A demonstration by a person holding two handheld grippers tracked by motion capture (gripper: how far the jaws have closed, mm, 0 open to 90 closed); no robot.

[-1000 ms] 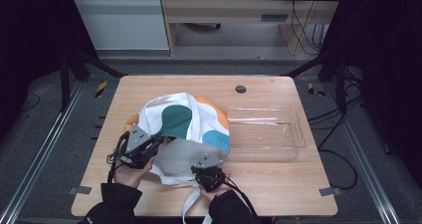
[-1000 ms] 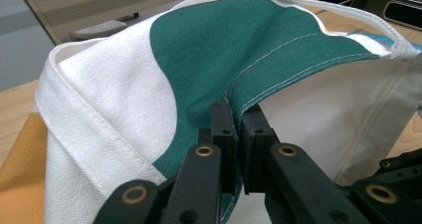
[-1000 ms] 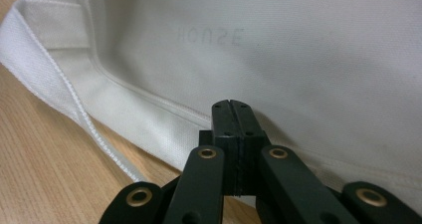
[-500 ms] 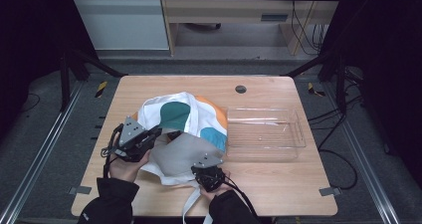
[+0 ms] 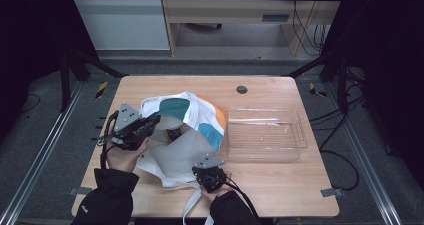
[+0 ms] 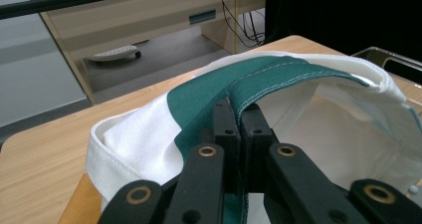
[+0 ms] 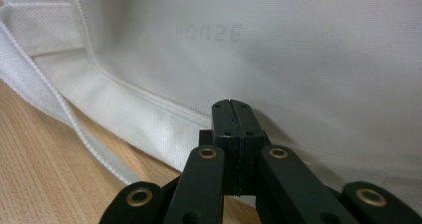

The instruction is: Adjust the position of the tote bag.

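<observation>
Left gripper [image 6: 238, 115]: clamped on tote bag [image 5: 182, 135] rim; lift it (gently)
Right gripper [image 7: 233, 109]: clamped on near hem; pin it down

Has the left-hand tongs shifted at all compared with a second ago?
Yes. The left tongs, shut on the bag's rim, have moved toward the table's far edge, away from the near edge, lifting the rim and opening the bag.
</observation>
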